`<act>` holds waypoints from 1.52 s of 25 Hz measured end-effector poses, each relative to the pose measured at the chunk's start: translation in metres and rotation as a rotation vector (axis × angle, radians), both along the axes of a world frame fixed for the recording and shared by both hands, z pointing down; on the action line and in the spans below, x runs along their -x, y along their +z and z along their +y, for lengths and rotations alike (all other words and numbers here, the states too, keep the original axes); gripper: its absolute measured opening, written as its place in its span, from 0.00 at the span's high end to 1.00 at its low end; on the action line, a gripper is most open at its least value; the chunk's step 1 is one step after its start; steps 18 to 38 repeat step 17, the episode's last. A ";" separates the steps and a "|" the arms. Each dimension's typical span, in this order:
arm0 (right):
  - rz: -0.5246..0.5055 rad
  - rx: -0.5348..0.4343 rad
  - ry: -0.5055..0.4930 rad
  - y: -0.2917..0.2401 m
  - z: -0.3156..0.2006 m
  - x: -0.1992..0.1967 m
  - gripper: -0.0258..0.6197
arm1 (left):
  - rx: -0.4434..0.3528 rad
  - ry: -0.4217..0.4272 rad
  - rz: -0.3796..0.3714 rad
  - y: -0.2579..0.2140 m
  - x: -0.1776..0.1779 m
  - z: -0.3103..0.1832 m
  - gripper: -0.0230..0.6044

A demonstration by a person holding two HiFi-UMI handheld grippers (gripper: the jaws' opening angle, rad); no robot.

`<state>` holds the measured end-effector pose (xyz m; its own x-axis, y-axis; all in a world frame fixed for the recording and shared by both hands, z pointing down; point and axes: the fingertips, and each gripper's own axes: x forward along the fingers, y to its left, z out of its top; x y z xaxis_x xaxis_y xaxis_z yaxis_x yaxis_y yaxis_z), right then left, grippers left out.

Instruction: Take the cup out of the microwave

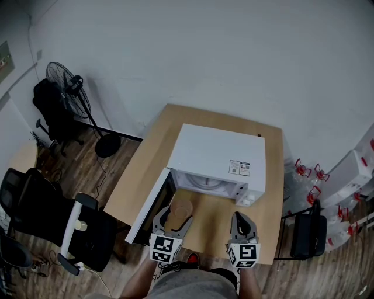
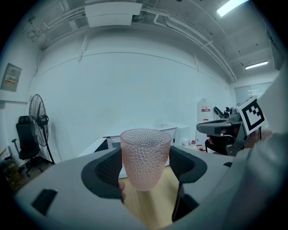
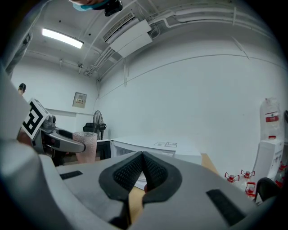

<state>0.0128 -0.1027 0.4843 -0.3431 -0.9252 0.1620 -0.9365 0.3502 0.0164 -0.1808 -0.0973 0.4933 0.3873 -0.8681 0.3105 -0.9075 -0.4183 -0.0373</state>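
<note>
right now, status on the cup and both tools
Left tool shut on cup, cup upright. Right tool shut, empty. Cup out of microwave, above table. Door open, clear of cup.

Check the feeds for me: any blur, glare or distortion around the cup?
Head view: dim, with darkened corners; the cup is small but legible. Left gripper view: heavy fisheye bending and black corners; the cup is sharp between the jaws, and the ceiling light is blown out. Right gripper view: same fisheye; the closed jaws fill the lower frame, and the cup shows small at the left.
</note>
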 end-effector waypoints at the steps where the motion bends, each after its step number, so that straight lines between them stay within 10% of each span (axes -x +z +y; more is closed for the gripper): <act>1: 0.000 0.000 0.001 0.000 0.000 0.000 0.93 | 0.003 0.000 0.000 0.000 0.000 0.000 0.41; 38: -0.001 0.001 0.000 0.001 -0.002 -0.002 0.93 | 0.009 0.009 -0.008 0.005 -0.002 -0.001 0.41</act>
